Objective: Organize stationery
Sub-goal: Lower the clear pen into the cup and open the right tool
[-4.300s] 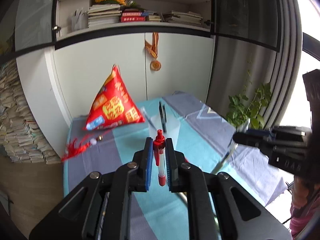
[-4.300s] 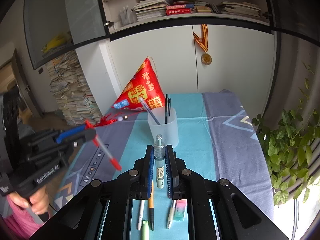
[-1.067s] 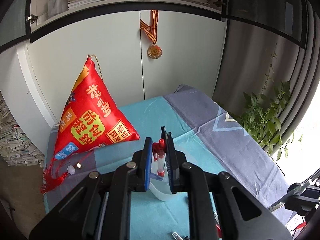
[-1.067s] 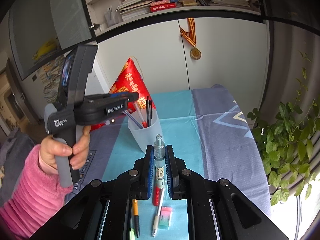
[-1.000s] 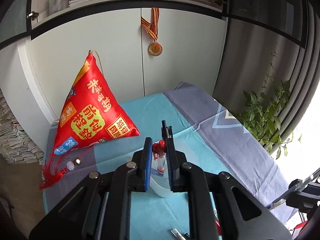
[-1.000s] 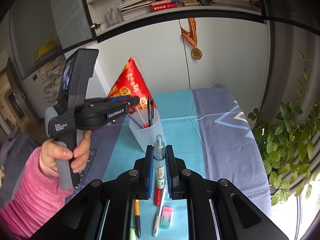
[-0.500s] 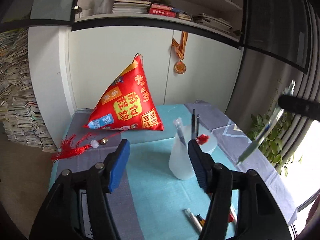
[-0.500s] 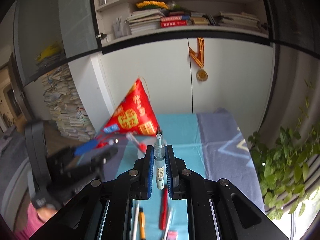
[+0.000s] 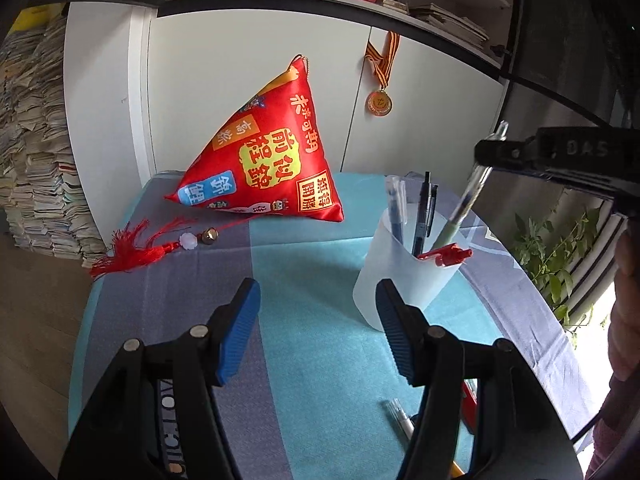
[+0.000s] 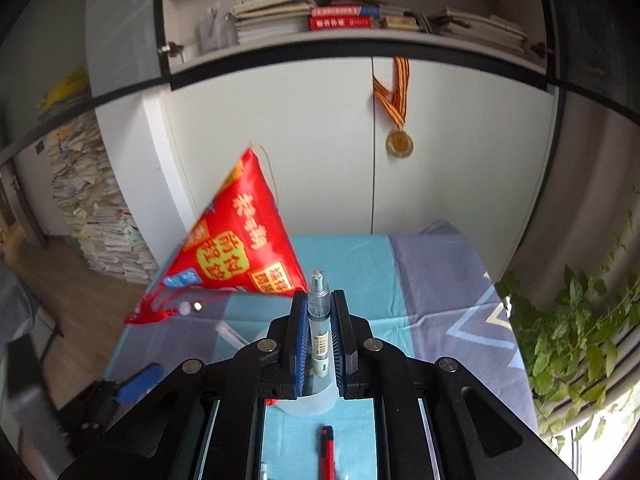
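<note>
Left hand-held gripper (image 9: 316, 320) released with nothing between its blue pads, translucent white plastic pen cup (image 9: 404, 276) just ahead to its right on the counter (image 9: 304, 268), right hand-held gripper (image 10: 319, 332) clenched on a pale green pen (image 10: 319, 328) above that cup

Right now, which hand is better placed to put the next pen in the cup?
Right. The right gripper is shut on a pen just above the cup. The left gripper is open and empty.
</note>
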Demonstrator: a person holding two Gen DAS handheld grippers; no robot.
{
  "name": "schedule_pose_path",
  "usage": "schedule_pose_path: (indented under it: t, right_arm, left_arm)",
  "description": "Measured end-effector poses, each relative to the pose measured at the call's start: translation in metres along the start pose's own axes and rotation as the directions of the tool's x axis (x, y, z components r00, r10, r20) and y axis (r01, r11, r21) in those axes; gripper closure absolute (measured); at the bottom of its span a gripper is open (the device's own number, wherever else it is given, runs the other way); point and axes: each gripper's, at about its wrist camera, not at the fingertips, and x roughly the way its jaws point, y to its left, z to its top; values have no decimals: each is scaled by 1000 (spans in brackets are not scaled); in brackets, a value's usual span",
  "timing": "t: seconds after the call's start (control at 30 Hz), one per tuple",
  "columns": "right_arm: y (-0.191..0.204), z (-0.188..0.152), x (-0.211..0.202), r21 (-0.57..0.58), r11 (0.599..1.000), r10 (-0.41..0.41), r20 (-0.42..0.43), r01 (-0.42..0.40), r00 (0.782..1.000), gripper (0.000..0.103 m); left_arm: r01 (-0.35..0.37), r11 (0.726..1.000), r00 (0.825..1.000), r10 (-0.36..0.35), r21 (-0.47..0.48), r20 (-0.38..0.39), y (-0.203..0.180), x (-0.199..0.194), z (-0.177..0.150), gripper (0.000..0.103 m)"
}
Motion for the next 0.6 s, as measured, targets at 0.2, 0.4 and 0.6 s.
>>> schedule_pose_path:
  t: [0.2, 0.4, 0.6]
  right_arm:
    - [-8, -14, 35, 40, 999, 38, -115, -33, 993, 91]
    - [-18, -18, 41, 75, 996, 60, -156, -48, 986, 91]
    - [-31, -27, 11, 81, 995, 60, -108, -51, 992, 80]
  left_arm:
    - [-7, 1000, 999, 7, 22, -38, -6, 10, -4, 44]
    - [-18, 999, 998, 20, 32, -61, -7, 16, -7, 44]
    - [-63, 997, 995, 66, 36, -75, -5, 21, -9, 44]
